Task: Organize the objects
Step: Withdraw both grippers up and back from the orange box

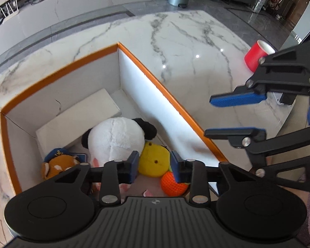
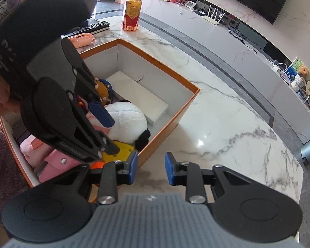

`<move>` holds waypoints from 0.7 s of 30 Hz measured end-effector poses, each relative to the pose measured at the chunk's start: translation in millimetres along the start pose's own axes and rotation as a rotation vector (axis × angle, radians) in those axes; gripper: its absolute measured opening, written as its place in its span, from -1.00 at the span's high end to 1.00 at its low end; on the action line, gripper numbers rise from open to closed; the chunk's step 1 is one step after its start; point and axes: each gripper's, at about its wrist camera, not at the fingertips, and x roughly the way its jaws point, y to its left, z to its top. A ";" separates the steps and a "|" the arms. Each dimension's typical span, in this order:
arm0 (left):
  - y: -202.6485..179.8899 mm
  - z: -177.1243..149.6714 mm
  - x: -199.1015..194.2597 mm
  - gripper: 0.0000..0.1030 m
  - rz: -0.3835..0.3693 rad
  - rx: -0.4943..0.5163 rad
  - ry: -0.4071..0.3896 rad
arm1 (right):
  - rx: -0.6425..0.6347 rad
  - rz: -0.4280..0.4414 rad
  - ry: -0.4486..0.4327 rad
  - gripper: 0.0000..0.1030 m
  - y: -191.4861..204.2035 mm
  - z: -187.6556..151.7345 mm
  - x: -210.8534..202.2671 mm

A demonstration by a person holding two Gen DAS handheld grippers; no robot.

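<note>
Left tongs (image 1: 154,166) hang over the near end of the orange-rimmed cardboard box (image 1: 57,70) with white inner walls, blue pads parted wide, nothing between them. Below them the box is packed: a big white plush panda with black ears (image 1: 115,138) lies in the middle, a yellow plush toy (image 1: 154,161) sits just to its right, touching it, and an orange crocheted ball (image 1: 171,183) rests at the near edge beside the yellow one. On the left of the panda there's a brown plush toy wearing a blue cap (image 1: 55,164). A flat white box (image 1: 78,119) lies along the far inner wall, behind the panda.

Right tongs (image 2: 150,169) are outside the box, over the white marble bench (image 2: 227,124) just past the box's right wall, fingers spread apart and holding nothing. From the left wrist view they show at the right, blue pads (image 1: 237,99) clearly separated.

In the right wrist view, pink soft items (image 2: 49,161) fill the near left part of the box.

Out on the bench: a red paper cup (image 1: 256,55) stands at the far right, well apart from the box. A clear plastic bottle of amber drink with a red label (image 2: 132,12) stands upright beyond the box's far corner, with a black remote control (image 2: 97,26) and a pink object (image 2: 82,39) near it.
</note>
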 end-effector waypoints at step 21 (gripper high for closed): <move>-34.3 -78.1 -175.8 -0.48 0.218 -0.179 -0.590 | 0.397 -0.059 -0.227 -0.12 53.6 -6.4 -119.8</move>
